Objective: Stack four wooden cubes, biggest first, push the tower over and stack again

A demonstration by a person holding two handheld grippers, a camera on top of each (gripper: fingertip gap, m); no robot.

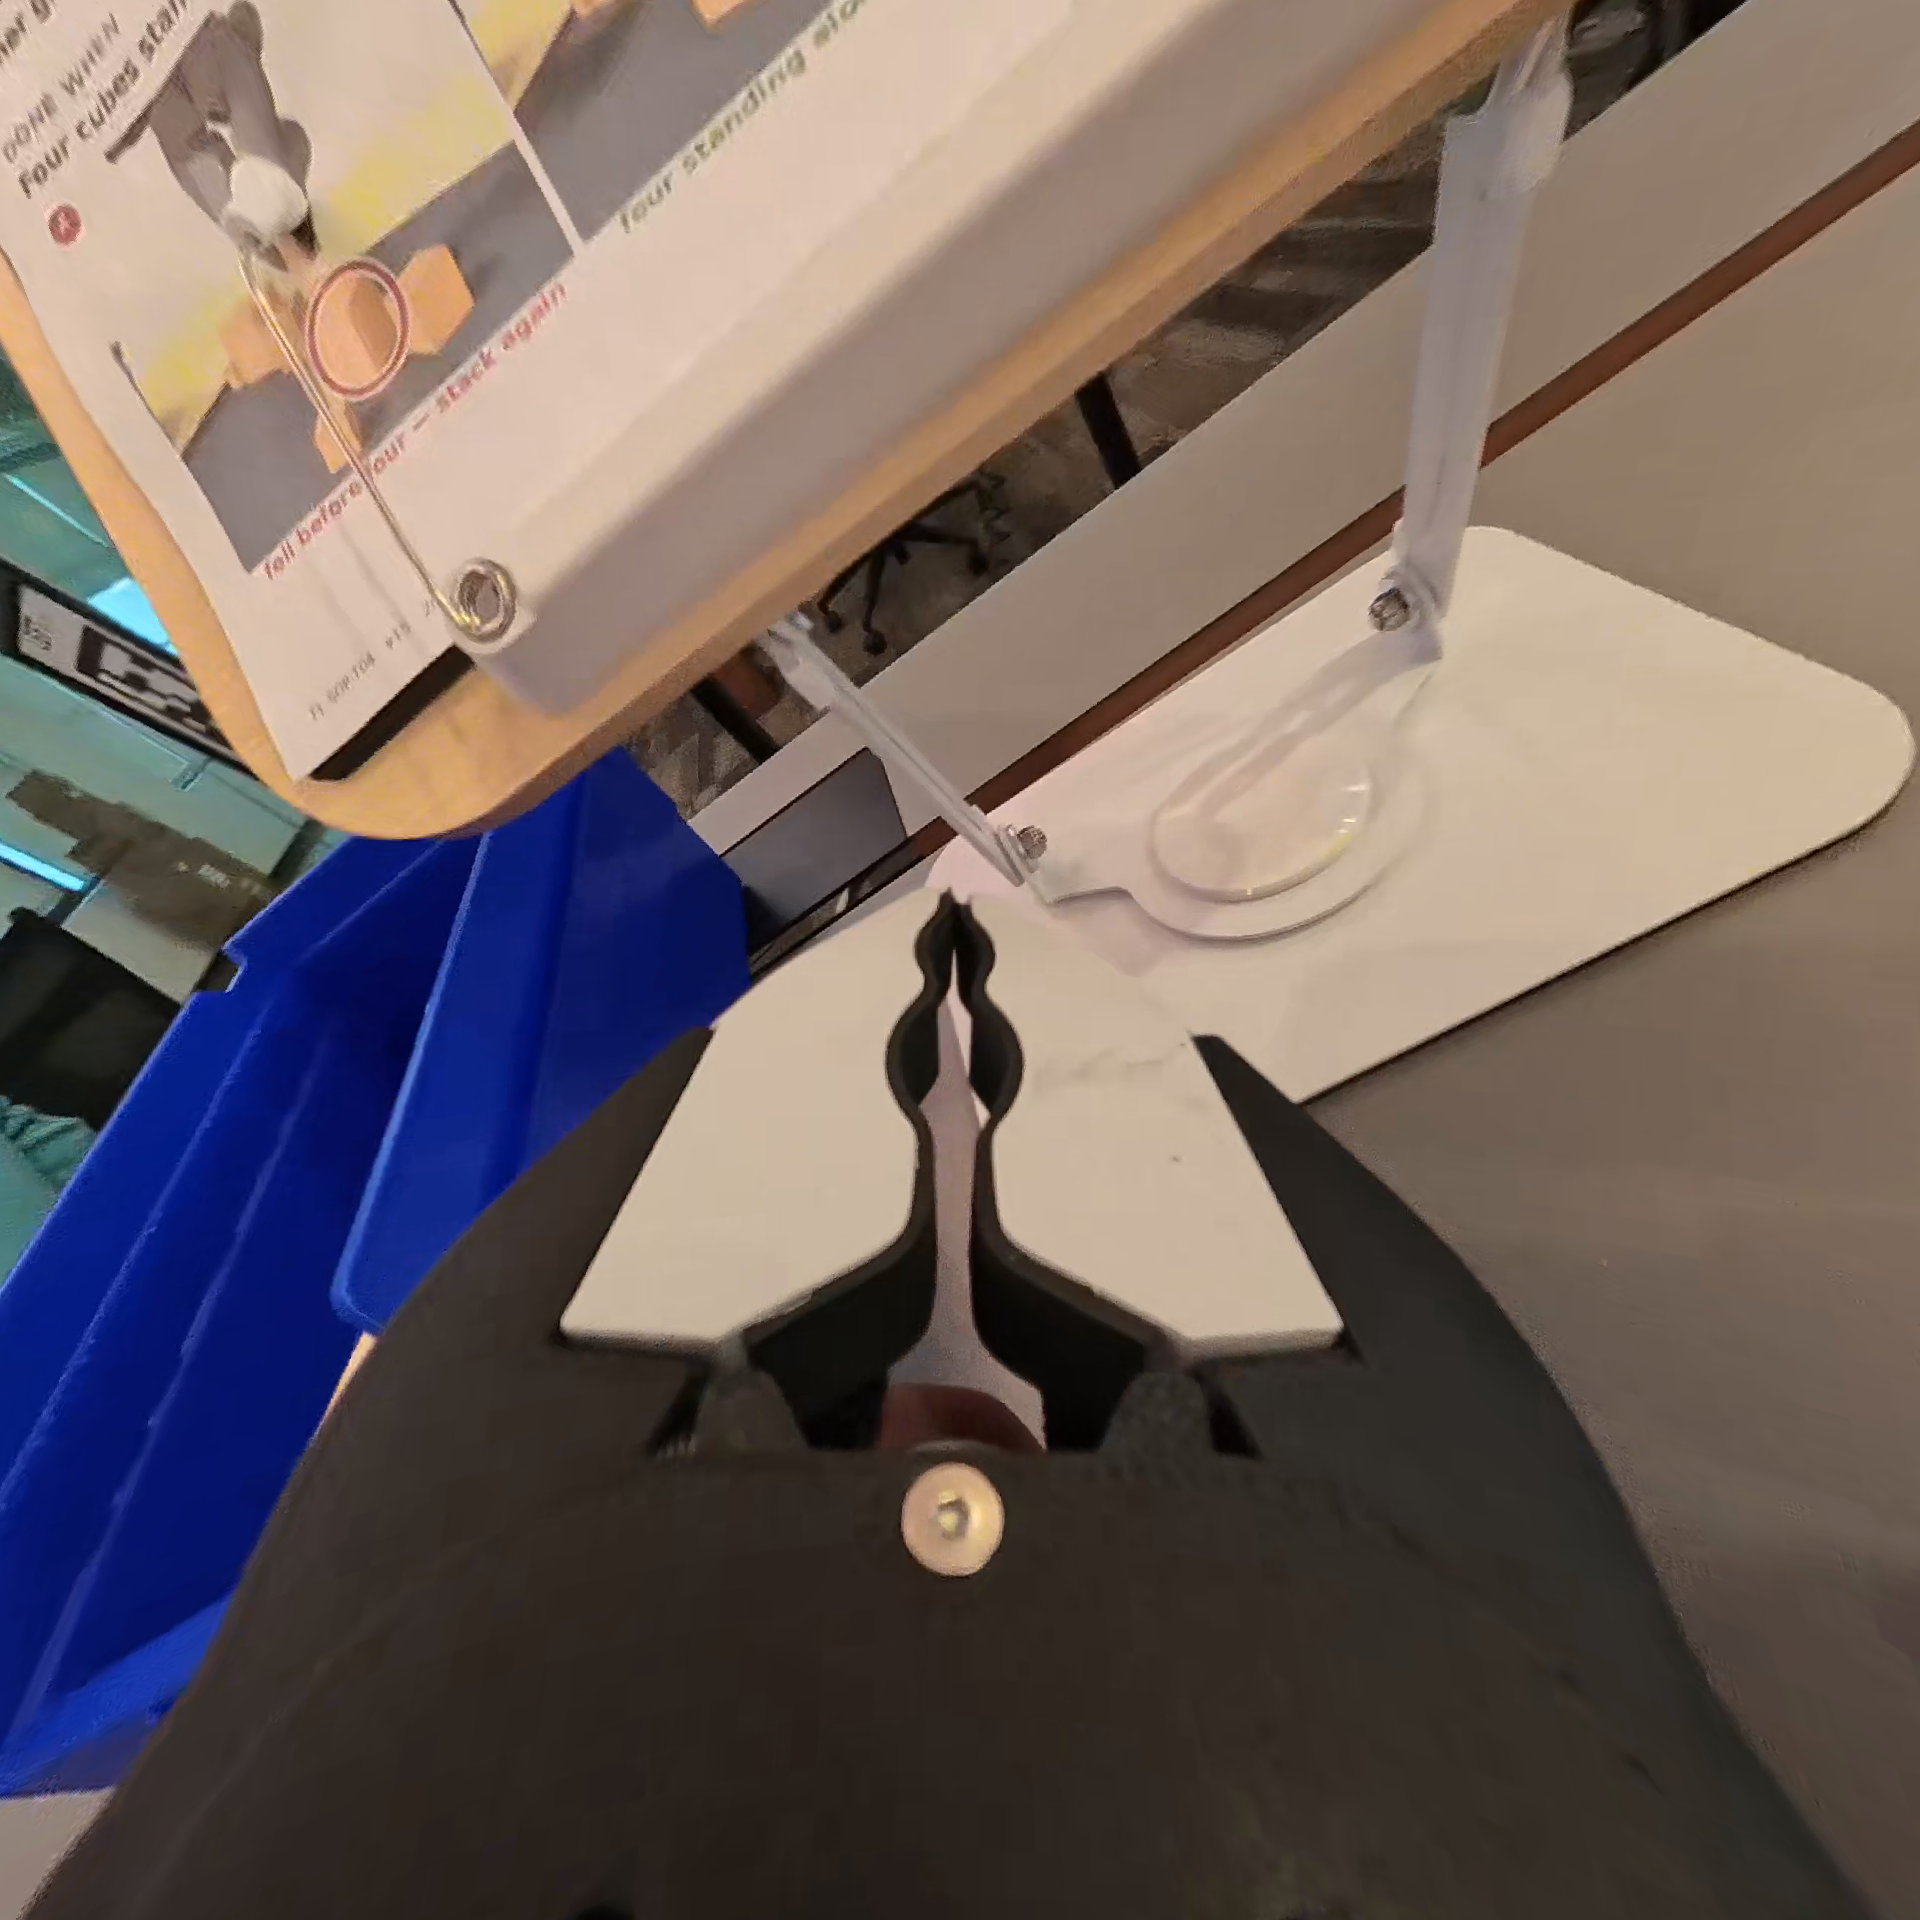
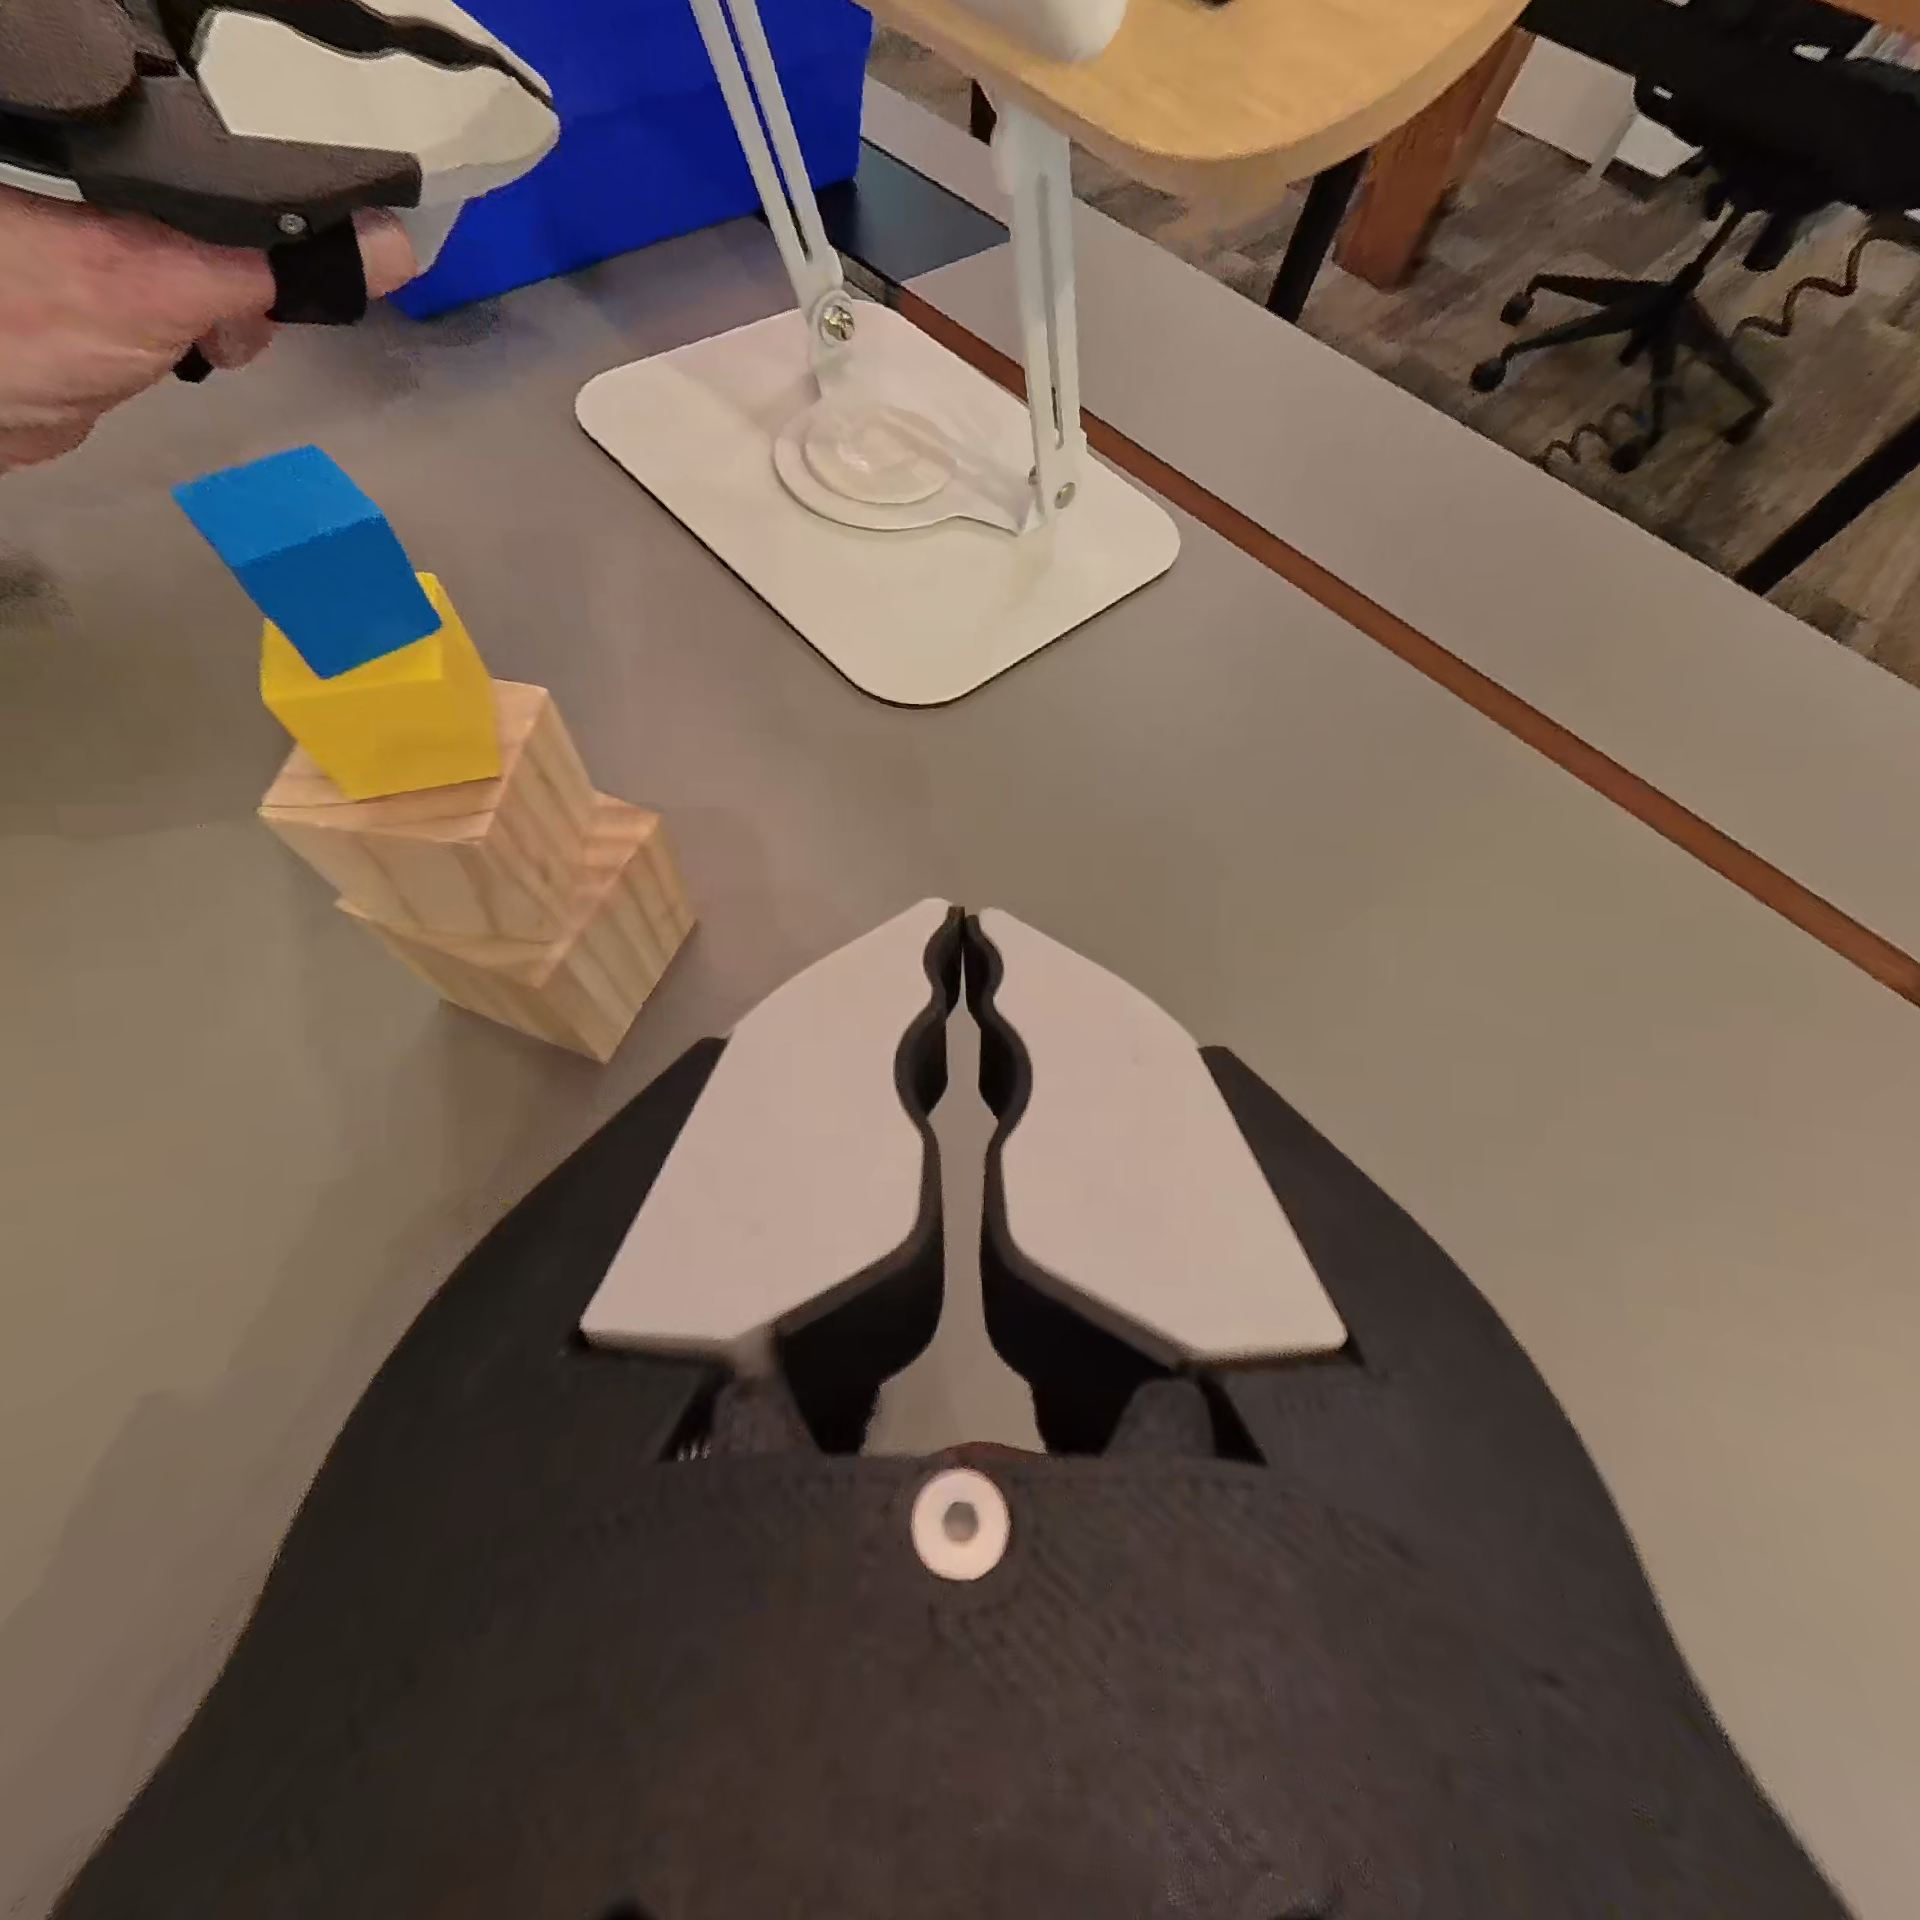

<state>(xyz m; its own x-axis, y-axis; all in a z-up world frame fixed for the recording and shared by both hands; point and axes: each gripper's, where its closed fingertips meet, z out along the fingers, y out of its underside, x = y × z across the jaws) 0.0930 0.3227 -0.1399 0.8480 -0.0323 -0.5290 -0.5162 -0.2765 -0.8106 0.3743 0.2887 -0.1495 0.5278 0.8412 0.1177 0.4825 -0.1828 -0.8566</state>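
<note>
In the right wrist view a tower stands on the grey table point(image 2: 1247, 831) at the left: a large plain wooden cube point(image 2: 561, 966) at the bottom, a smaller plain wooden cube point(image 2: 468, 831) on it, a yellow cube point(image 2: 384, 707) above, and a blue cube point(image 2: 312, 561) on top. My right gripper point(image 2: 961, 920) is shut with nothing between its pads, low over the table to the right of the tower. My left gripper point(image 1: 954, 909) is shut with nothing between its pads and points at the white stand base. It also shows in the right wrist view point(image 2: 312, 125), held by a hand above and behind the tower.
A white stand point(image 2: 883, 540) with two arms carries a wooden board point(image 1: 416, 769) with an instruction sheet. A blue bin point(image 1: 208, 1143) stands at the table's back left. The table's far edge has a brown strip point(image 2: 1507, 707). Office chairs point(image 2: 1662, 312) stand beyond it. Left tips to right tips: about 30 cm. The left gripper is farther from the smaller plain wooden cube point(image 2: 468, 831), some 25 cm, than the right, some 9 cm.
</note>
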